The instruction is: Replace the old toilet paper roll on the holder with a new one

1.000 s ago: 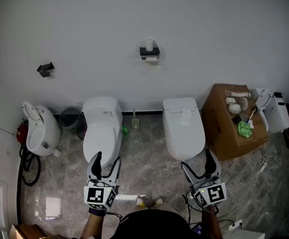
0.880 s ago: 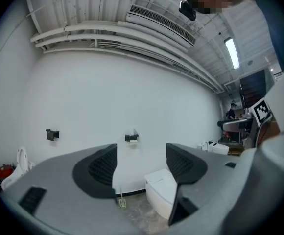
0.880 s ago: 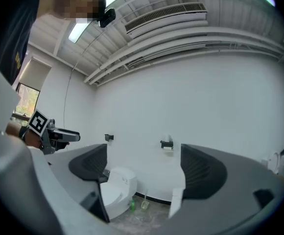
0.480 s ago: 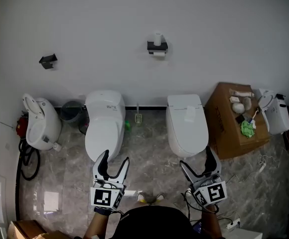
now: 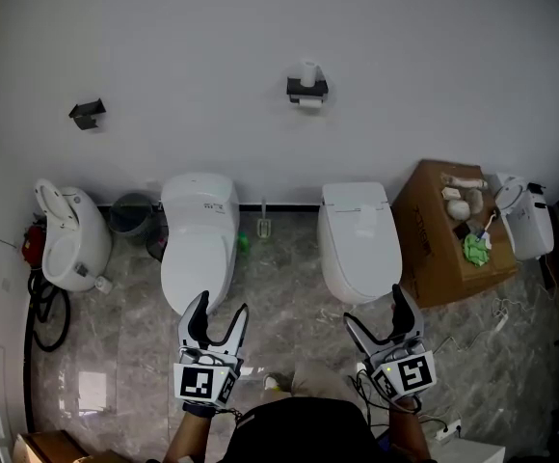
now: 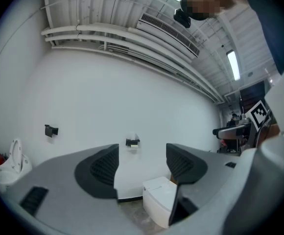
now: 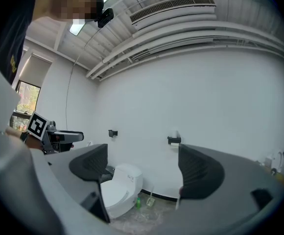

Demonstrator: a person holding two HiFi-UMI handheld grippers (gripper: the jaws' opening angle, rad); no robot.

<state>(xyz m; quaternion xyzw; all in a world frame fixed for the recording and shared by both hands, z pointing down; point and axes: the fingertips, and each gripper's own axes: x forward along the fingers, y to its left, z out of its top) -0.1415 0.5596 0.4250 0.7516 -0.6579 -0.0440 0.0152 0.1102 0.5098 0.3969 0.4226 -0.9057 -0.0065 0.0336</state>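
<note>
A black paper holder point(image 5: 306, 89) is fixed high on the white wall, far from both grippers. A white roll point(image 5: 306, 70) stands upright on top of it, and a little white paper point(image 5: 309, 103) hangs below. The holder also shows small between the jaws in the left gripper view point(image 6: 132, 142) and the right gripper view point(image 7: 174, 140). My left gripper point(image 5: 218, 307) is open and holds nothing, out in front of the left toilet point(image 5: 199, 244). My right gripper point(image 5: 374, 309) is wide open and holds nothing, in front of the right toilet point(image 5: 359, 239).
A second black holder point(image 5: 87, 112) sits on the wall at left. A cardboard box point(image 5: 434, 249) with small items stands right of the toilets. Loose white fixtures stand at far left point(image 5: 63, 244) and far right point(image 5: 523, 218). A bin point(image 5: 130, 215), brush point(image 5: 264, 222) and green bottle point(image 5: 242, 245) stand by the wall.
The left gripper has shifted right in the head view. The right gripper has shifted slightly left and its jaws have spread a little wider. Nothing has been picked up.
</note>
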